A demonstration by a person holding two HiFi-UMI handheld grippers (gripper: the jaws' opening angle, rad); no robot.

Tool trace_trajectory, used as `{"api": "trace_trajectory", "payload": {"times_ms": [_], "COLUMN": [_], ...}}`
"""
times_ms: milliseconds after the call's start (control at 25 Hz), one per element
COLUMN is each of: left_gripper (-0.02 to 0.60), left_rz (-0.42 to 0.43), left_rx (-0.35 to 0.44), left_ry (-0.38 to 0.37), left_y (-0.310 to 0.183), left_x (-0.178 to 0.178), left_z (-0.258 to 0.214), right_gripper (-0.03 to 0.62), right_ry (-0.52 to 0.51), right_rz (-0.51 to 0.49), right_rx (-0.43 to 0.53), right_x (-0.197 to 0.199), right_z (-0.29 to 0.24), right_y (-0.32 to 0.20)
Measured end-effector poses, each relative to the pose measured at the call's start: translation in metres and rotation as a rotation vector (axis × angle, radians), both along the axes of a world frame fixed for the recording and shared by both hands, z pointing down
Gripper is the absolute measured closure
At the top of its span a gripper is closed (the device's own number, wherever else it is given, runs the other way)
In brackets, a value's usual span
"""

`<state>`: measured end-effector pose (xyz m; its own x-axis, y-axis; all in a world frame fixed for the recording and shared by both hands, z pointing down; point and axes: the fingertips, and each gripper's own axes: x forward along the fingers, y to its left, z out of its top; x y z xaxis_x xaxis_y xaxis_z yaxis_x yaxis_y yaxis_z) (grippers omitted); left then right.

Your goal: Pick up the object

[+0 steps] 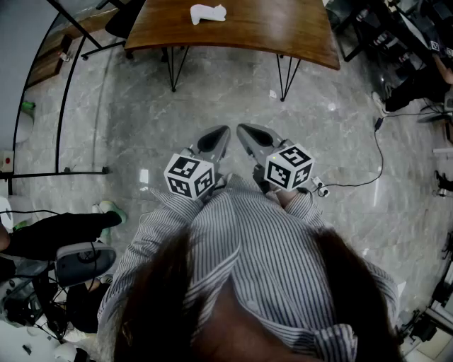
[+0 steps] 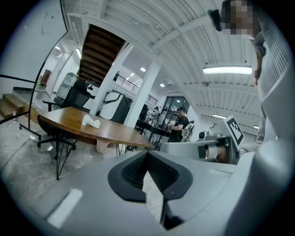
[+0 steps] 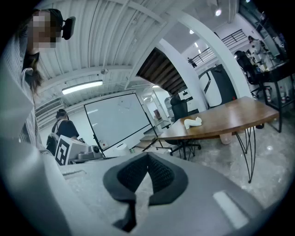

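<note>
A small white object [image 1: 207, 13] lies on the brown wooden table [image 1: 283, 32] at the top of the head view; it also shows as the white object [image 2: 91, 121] in the left gripper view and the white object [image 3: 192, 122] in the right gripper view. Both grippers are held close to the person's chest, well short of the table. My left gripper [image 1: 221, 131] [image 2: 147, 154] is shut with nothing in it. My right gripper [image 1: 243, 129] [image 3: 147, 156] is shut and empty too.
Grey marble floor [image 1: 212, 106] lies between me and the table, whose thin black legs [image 1: 173, 71] stand ahead. A black cable [image 1: 375, 155] runs across the floor at right. A black railing [image 1: 64, 92] and gear stand at left. People stand at benches [image 2: 177, 124] in the distance.
</note>
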<state>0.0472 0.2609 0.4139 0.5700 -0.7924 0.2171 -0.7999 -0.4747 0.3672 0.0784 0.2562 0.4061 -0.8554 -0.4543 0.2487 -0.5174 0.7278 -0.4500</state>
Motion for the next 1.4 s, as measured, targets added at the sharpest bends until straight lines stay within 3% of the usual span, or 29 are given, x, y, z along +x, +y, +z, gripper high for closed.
{"api": "trace_trajectory", "payload": {"times_ms": [520,1000,1400], "left_gripper": [0.581,0.581,0.581], "left_rz": [-0.033,-0.029,-0.012], "left_rx": [0.009,-0.016,-0.06], "left_ry": [0.019,0.06,0.122], "left_y": [-0.003,-0.026,-0.077], "left_x": [0.001,0.021,0.021], "left_z": [-0.003,0.006,0.027], "right_gripper": [0.592,0.592,0.592], "right_ry": [-0.002,-0.042,-0.013], "right_rz": [-0.037,0.003,0.032], "right_rx": [0.007,-0.001,-0.035], "right_x": [0.001,0.024,0.03], "right_z": [-0.001,0.0,0.023], "right_y": [-0.004,-0.039,-0.087]}}
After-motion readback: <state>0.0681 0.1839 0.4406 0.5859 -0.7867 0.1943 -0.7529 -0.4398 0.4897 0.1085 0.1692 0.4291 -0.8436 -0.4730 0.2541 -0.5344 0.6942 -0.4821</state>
